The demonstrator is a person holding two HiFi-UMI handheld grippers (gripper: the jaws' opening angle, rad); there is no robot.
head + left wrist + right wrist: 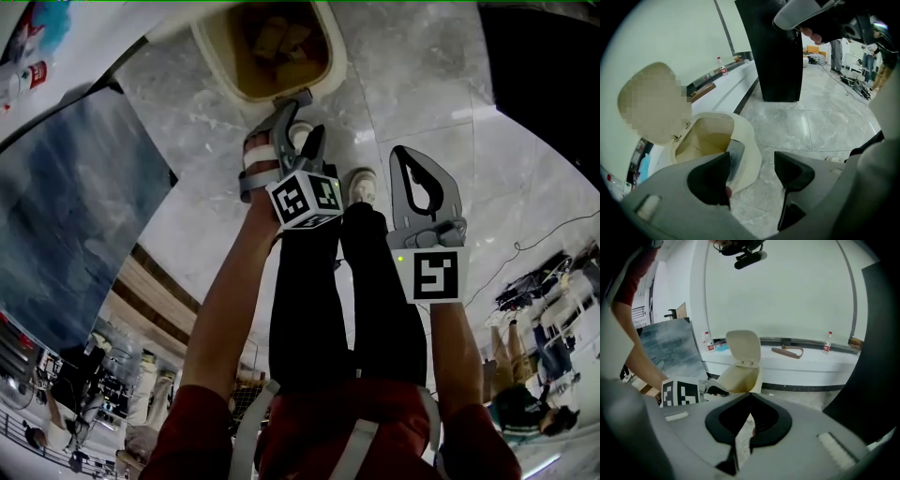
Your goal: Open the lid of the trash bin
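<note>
- I hold my left arm stretched forward and down, the grey two-jaw left gripper [298, 127] at the near rim of the cream plastic trash bin [334, 66]. Its jaws are spread wide and pinch nothing.
- My right gripper [401, 156] hangs to the side over the grey marble floor [441, 84], well apart from the bin, its jaws pressed together on nothing.
- The bin's rounded cream lid [743, 345] stands tipped upright. Brownish scraps [277, 42] lie inside, too blurred to name.
</note>
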